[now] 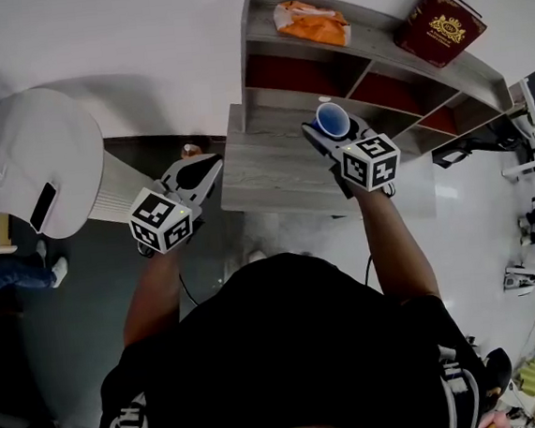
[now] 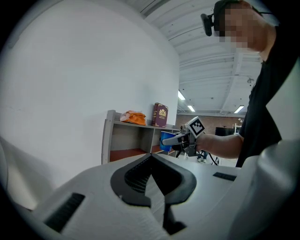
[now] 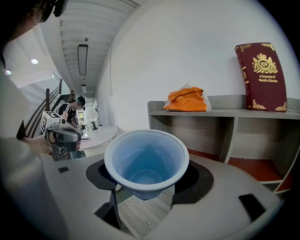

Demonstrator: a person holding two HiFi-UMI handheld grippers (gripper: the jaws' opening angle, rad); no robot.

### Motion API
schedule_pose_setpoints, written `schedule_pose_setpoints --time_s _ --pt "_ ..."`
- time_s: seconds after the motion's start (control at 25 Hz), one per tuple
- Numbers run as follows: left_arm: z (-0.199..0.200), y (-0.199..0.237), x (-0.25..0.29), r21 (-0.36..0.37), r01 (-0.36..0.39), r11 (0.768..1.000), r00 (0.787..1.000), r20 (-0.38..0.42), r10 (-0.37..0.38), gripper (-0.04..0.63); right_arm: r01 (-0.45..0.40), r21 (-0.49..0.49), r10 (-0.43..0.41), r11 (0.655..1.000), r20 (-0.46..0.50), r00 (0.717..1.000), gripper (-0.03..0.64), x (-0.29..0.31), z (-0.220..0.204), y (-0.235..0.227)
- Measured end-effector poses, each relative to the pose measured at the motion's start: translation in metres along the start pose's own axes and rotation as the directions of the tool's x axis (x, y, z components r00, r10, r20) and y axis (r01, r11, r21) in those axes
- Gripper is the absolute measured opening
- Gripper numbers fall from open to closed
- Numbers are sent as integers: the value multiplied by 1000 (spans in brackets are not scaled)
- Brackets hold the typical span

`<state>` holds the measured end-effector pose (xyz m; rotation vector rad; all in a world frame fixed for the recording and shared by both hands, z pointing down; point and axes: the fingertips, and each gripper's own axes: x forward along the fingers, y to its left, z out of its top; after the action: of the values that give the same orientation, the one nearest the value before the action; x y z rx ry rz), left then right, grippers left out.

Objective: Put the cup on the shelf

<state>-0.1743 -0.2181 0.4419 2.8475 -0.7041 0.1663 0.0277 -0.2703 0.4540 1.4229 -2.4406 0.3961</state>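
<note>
The blue cup [image 1: 332, 119] is upright and empty, with my right gripper [image 1: 331, 133] shut on it, over the far side of a grey wooden table [image 1: 264, 176] just in front of the grey shelf [image 1: 372, 34]. In the right gripper view the cup [image 3: 146, 161] fills the space between the jaws of the right gripper [image 3: 147, 182], and the shelf [image 3: 225, 101] stands close behind. My left gripper [image 1: 209, 170] hovers at the table's left edge, shut and empty [image 2: 151, 157]. From the left gripper view the cup [image 2: 167, 139] shows in front of the shelf [image 2: 111, 126].
An orange bag [image 1: 310, 21] and a dark red book [image 1: 438, 24] lie on the shelf's top board. Its lower compartments have red floors. A white round table [image 1: 45, 154] with a phone [image 1: 43, 206] stands at the left, with a seated person's leg [image 1: 9, 271] beside it.
</note>
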Motion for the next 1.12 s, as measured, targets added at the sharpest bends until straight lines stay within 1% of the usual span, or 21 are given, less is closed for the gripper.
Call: schedule_pose_setpoints --time_s 0.16,0.28,0.44,0.56,0.64,0.76,1.12 --pt "2 -9 10 5 30 1000 1000 -7 -30 17 11 10 -11 1000 1 1000 302 6 0 -11" --pt "4 -14 13 18 40 999 999 -17 -40 17 18 18 -18 1000 15 1000 302 12 3 -16" --pt "10 -18 20 27 47 999 999 -14 -46 15 60 -8 -59 998 7 998 302 23 -1 -35" --pt "12 -20 24 32 44 999 999 -16 -44 16 80 -45 -81 996 -9 997 302 32 -6 -44" --pt "13 -18 27 34 43 998 999 -24 -42 17 73 -50 -74 996 -11 997 302 38 -6 -48" --pt "13 -11 32 32 34 999 999 -36 -33 17 48 -30 -48 998 -6 999 302 50 -3 -52" --pt "12 22 60 11 -18 1000 998 -53 19 17 5 -9 -5 1000 -9 1000 302 92 6 -79"
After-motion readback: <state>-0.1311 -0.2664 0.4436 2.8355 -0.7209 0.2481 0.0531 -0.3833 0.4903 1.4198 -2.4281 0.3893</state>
